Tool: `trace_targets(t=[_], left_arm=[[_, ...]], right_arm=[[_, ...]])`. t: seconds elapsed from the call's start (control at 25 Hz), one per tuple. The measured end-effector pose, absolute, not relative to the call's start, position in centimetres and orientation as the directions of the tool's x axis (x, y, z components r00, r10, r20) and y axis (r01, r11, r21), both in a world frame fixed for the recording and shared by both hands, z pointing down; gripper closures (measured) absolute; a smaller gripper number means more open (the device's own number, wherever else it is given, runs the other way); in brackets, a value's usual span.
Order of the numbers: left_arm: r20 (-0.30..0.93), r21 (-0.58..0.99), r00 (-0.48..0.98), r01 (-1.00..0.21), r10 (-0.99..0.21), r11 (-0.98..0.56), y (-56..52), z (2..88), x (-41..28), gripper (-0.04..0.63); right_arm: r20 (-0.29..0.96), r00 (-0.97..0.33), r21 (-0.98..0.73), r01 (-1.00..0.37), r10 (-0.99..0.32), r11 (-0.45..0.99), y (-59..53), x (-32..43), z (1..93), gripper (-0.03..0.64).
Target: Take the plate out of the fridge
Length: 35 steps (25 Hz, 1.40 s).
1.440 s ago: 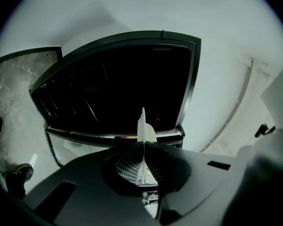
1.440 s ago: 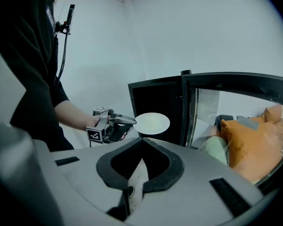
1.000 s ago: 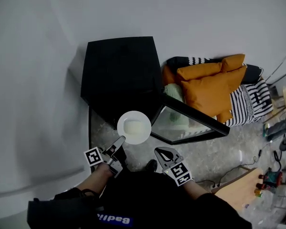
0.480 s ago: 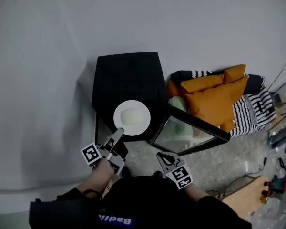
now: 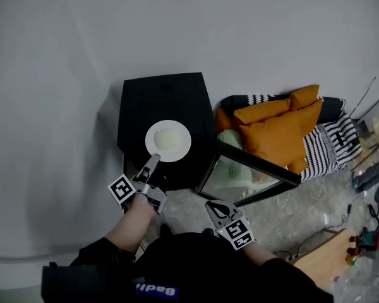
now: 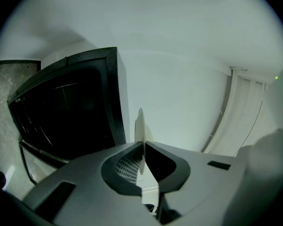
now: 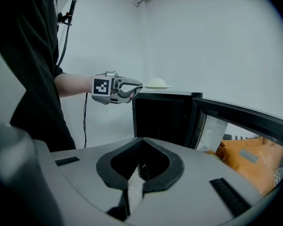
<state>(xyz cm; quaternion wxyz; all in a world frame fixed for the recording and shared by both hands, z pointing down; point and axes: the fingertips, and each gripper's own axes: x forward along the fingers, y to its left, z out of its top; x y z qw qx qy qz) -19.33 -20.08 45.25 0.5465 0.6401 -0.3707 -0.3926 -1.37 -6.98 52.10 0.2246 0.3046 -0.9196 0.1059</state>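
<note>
A white plate (image 5: 168,141) with a pale mound of food on it hangs level over the front of the black fridge's top (image 5: 164,100). My left gripper (image 5: 153,161) is shut on the plate's near rim. In the left gripper view the plate (image 6: 140,124) shows edge-on between the closed jaws, with the fridge (image 6: 75,112) to the left. The fridge door (image 5: 249,169) stands open to the right. My right gripper (image 5: 218,208) is shut and holds nothing, low beside the door. The right gripper view shows the left gripper (image 7: 132,88), the plate (image 7: 155,84) and the open fridge (image 7: 162,119).
Orange cushions (image 5: 275,125) and black-and-white striped ones (image 5: 331,134) lie right of the open door. A white wall (image 5: 50,106) runs close behind and left of the fridge. Speckled stone floor (image 5: 284,204), cables and a wooden board (image 5: 316,248) are at the lower right.
My left gripper has lifted the plate from in front of the fridge opening up to above the fridge's top. The right gripper has hardly moved.
</note>
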Motion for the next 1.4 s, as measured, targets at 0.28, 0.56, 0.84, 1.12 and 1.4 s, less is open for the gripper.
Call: trace_targets(t=[0.28, 0.56, 0.84, 1.12, 1.4], left_arm=[[-0.070, 0.994, 0.386, -0.049, -0.920, -0.097, -21.9, 46.8, -19.1, 0.575], [-0.068, 0.997, 0.339, -0.011, -0.938, -0.077, -23.3, 47.5, -19.0, 0.575], [-0.014, 0.998, 0.306, -0.052, -0.952, -0.031, -24.0, 47.7, -19.0, 0.575], [-0.017, 0.999, 0.255, -0.036, -0.967, -0.027, -25.4, 47.5, -19.1, 0.575], [0.025, 0.997, 0.257, -0.078, -0.966, 0.005, -25.9, 47.9, -18.9, 0.554]], right_arm=[[0.485, -0.704, -0.063, -0.620, -0.519, 0.782, -7.0, -0.9, 52.3, 0.609], [0.494, -0.693, -0.067, -0.632, -0.524, 0.772, -6.8, -0.2, 52.6, 0.609], [0.498, -0.682, -0.063, -0.645, -0.536, 0.762, -6.4, 0.8, 52.5, 0.609], [0.488, -0.684, -0.060, -0.647, -0.543, 0.760, -6.8, 1.2, 52.4, 0.609], [0.484, -0.687, -0.058, -0.644, -0.543, 0.763, -7.0, 1.3, 52.4, 0.609]])
